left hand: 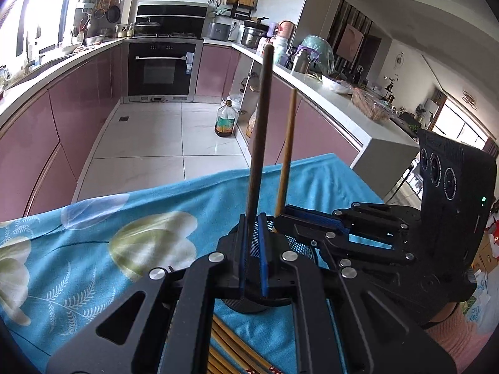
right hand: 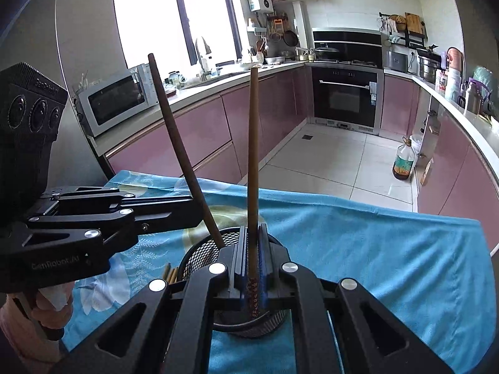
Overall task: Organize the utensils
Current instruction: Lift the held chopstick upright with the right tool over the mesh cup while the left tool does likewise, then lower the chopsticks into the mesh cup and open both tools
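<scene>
Jaws of both grippers clamp chopsticks upright over black mesh cup on blue floral cloth: left gripper w/ dark brown chopstick, right gripper w/ lighter, pattern-tipped chopstick.

**Daylit kitchen, strong fisheye bending**

Both views are lit by daylight; the window is blown out to white in the right wrist view, and glare is seen at the upper left edge of the left wrist view; the floor tiles are brightly lit with soft reflections; straight lines are curved towards the edges; dark vignetting is seen in the corners; the near black tongs are rendered slightly soft.
</scene>
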Motion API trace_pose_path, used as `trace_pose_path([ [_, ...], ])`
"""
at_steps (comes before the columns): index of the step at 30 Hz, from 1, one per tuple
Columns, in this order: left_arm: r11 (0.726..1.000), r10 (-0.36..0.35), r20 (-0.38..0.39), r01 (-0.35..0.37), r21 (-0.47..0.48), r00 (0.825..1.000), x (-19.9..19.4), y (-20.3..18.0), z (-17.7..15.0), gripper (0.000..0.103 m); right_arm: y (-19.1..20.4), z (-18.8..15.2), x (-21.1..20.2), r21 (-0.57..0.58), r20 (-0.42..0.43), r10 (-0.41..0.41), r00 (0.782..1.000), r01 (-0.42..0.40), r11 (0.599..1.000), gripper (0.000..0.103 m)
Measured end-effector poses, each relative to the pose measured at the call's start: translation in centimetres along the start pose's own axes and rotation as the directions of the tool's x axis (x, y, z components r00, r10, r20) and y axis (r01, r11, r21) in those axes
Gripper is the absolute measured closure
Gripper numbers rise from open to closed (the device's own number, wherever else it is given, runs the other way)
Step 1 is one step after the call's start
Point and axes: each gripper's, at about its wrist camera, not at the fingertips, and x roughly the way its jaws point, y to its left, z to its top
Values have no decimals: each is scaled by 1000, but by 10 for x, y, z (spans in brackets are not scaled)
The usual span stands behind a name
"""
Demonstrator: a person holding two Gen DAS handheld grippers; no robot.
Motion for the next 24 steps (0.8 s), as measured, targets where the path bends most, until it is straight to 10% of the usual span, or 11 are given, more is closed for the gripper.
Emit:
trace_pose_path([
  [13, 1000, 23, 44, -23, -5, 999, -2, 2, -5, 81, 1, -5, -3, 21, 14, 1, 1000, -1, 1000, 95],
  [24, 986, 158, 153, -163, 20, 976, -63, 9, -56, 44, 25, -22, -48, -38, 107, 67, 992, -63, 997, 76],
])
